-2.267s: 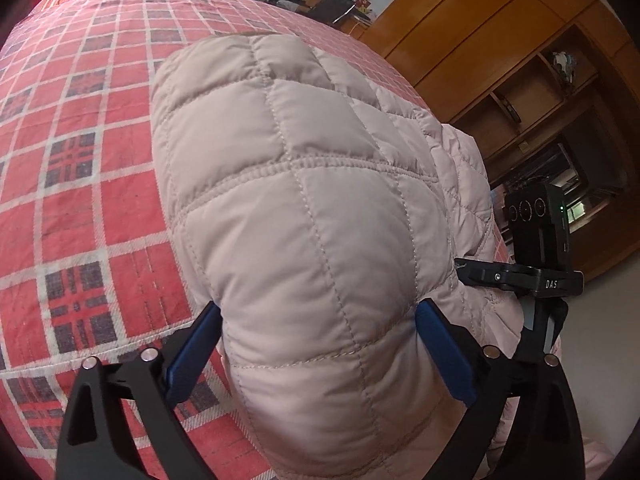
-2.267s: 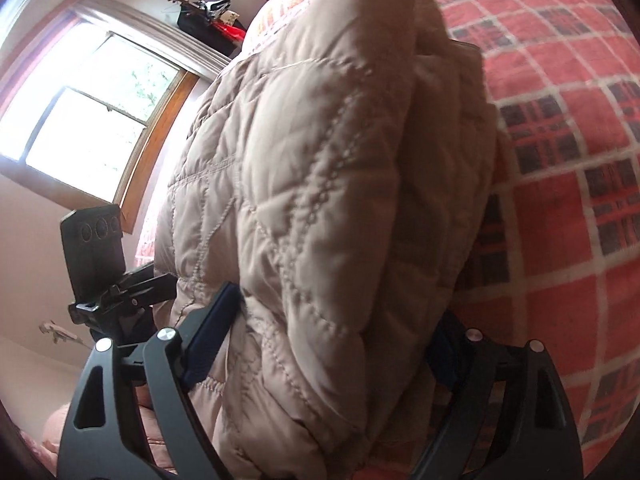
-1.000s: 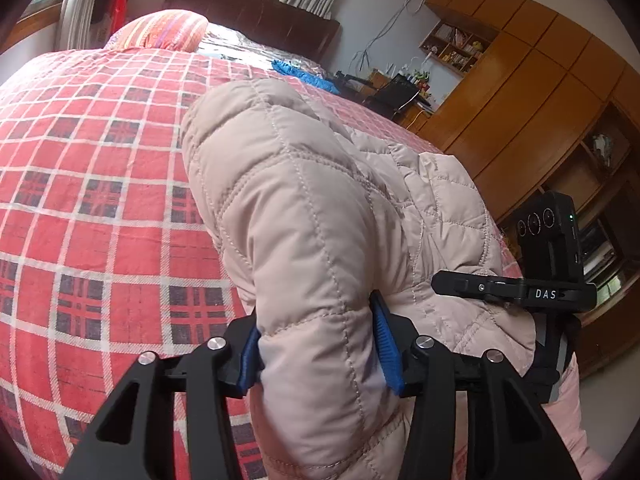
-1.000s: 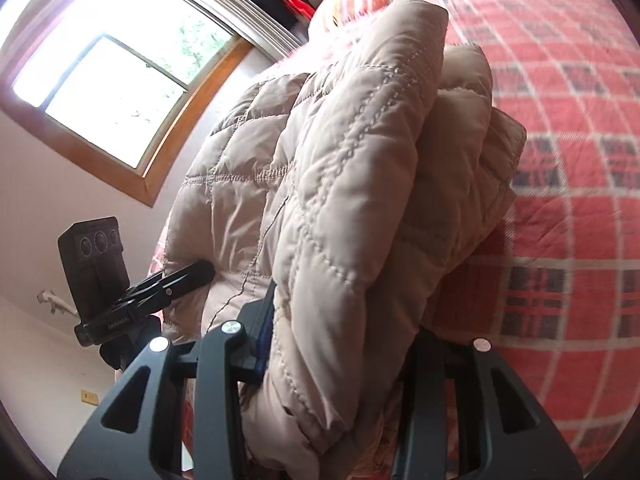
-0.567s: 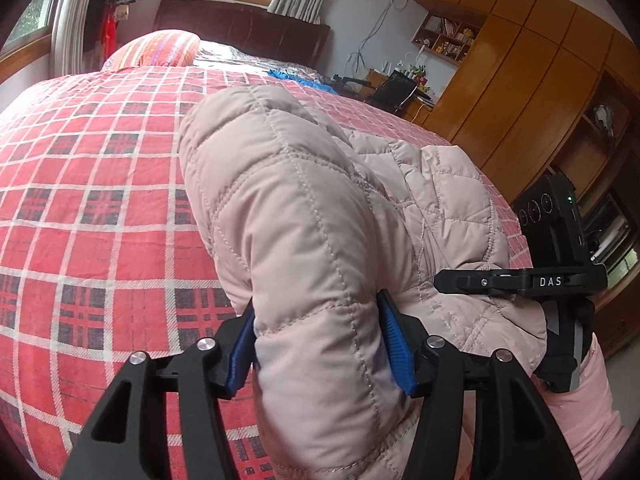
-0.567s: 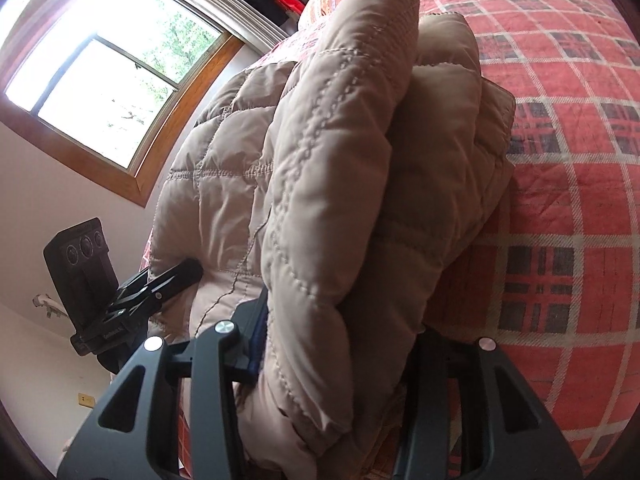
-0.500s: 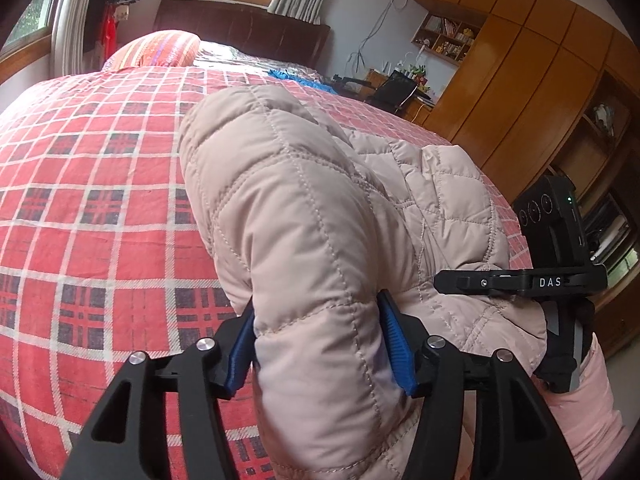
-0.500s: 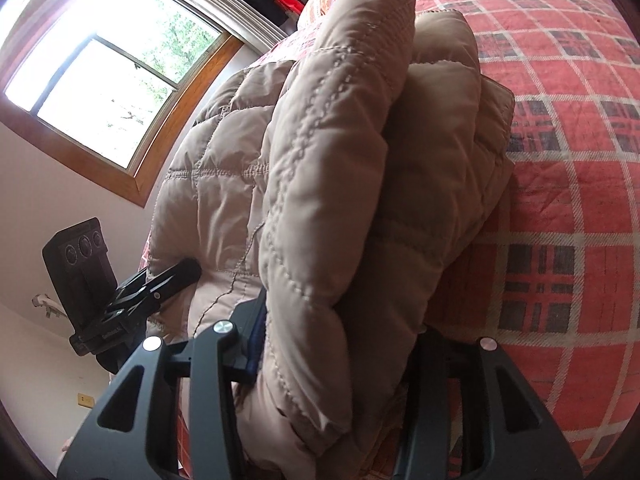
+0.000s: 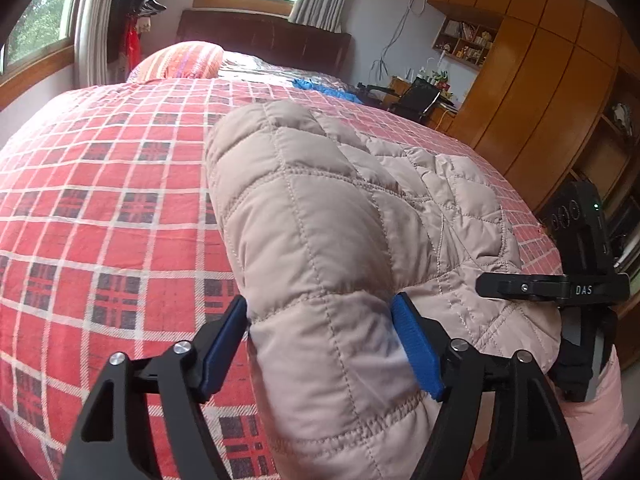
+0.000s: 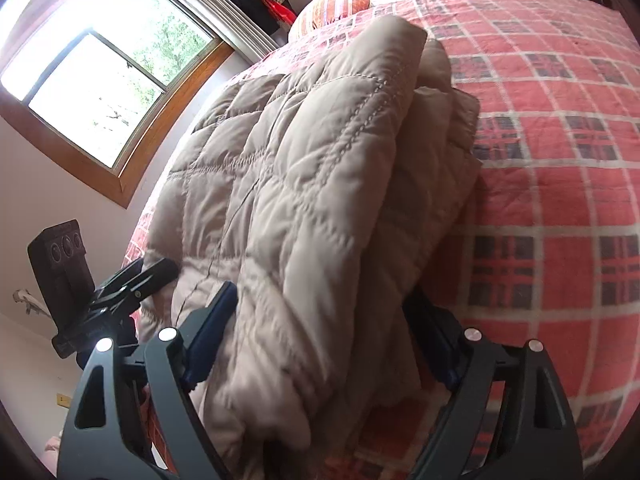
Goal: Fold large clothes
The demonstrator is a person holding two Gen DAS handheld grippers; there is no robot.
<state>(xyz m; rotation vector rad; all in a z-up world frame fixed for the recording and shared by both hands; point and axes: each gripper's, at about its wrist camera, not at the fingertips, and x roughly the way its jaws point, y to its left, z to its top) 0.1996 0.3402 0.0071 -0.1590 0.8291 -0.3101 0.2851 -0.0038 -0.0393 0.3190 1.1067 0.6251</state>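
Note:
A beige quilted jacket (image 9: pixel 320 208), folded into a thick bundle, lies on the red plaid bed cover (image 9: pixel 100 220). My left gripper (image 9: pixel 318 300) straddles its near left fold with the jaws spread. The blue pads (image 9: pixel 224 340) just touch the puffy fabric on both sides. In the right wrist view the jacket (image 10: pixel 320 160) shows stacked layers on the bed cover (image 10: pixel 560 200). My right gripper (image 10: pixel 324 292) stands open around the bundle's right end, its far pad half hidden by fabric. Each view shows the other gripper's body beside the jacket.
A striped pillow (image 9: pixel 180 60) and a dark headboard (image 9: pixel 264 44) sit at the far end, with a blue cloth (image 9: pixel 320 88) nearby. Wooden wardrobes (image 9: pixel 540 100) stand along the right side. A window (image 10: pixel 100 72) is on the left wall. Bed surface stretches left of the jacket.
Both grippers have spread their jaws and loosened their hold on the jacket. The bundle has settled lower onto the bed and both grippers have drawn back a little.

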